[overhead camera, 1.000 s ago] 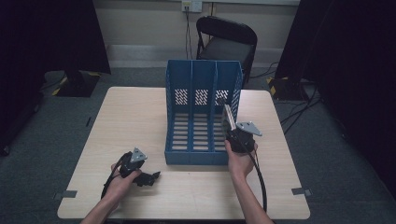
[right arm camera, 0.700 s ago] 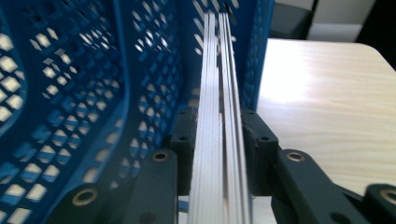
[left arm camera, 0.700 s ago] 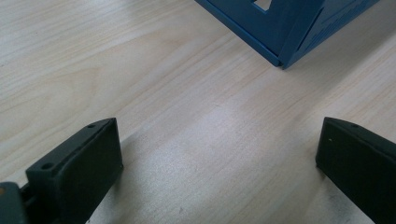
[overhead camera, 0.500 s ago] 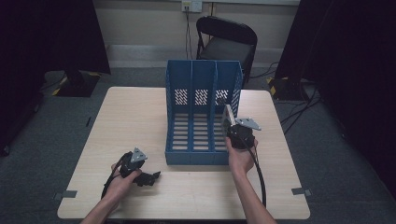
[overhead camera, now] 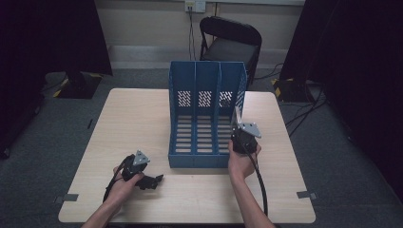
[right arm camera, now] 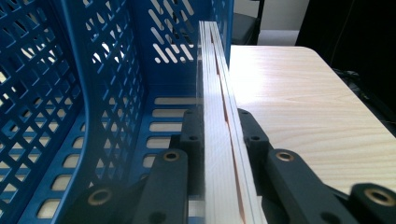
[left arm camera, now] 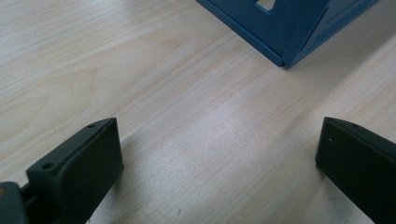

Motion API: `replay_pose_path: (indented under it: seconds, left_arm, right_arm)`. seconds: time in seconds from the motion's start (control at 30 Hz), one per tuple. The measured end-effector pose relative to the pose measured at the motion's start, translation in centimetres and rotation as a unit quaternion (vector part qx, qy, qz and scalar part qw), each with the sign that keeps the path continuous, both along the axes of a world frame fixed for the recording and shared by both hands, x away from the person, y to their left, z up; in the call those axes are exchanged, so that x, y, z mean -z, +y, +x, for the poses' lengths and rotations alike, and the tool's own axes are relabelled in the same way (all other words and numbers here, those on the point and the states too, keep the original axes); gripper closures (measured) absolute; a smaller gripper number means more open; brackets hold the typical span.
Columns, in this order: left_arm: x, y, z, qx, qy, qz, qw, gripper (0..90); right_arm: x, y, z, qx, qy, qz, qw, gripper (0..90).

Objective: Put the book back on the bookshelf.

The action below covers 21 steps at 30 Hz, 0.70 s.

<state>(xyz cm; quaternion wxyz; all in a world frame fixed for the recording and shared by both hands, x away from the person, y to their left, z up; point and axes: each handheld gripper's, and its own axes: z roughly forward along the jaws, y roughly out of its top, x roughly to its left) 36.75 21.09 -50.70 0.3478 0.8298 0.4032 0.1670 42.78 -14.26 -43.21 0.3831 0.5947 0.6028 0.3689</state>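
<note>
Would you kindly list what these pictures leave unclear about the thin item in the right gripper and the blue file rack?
- Thin pale item: right gripper view shows its edge; its faces are unseen.
- Its lower end: hidden behind the right gripper.
- Blue file rack: left gripper view cuts it at the top edge.
- High view: the item is too small to identify.

The table (overhead camera: pixel 142 118) at the frame's centre shows pale wood grain with a smooth, faintly sheened finish. The blue file rack (overhead camera: pixel 206 90) above centre looks like perforated moulded plastic, slightly glossy. The thin white item (right arm camera: pixel 219 126) looks smooth, layered at its edge. Right gripper (right arm camera: pixel 215 135) jaws are matt black plastic; the floor (overhead camera: pixel 351 166) is rough grey carpet
</note>
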Motion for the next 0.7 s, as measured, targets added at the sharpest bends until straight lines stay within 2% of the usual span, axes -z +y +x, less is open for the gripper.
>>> replay_pose_path:
  seconds: [0.13,0.2,0.7]
  left_arm:
    - [0.00,0.00,0.00,0.000,0.000,0.000,1.0000,0.0]
    - [0.00,0.00,0.00,0.000,0.000,0.000,1.0000,0.0]
    - [0.00,0.00,0.00,0.000,0.000,0.000,1.0000,0.0]
  right_arm:
    - [-0.15,-0.23,0.11,-0.008,0.005,0.000,1.0000,70.6]
    - [-0.25,-0.51,0.23,-0.013,0.008,0.007,0.9999,69.7]
    - [-0.47,-0.52,0.51,-0.032,0.017,0.011,0.9993,60.5]
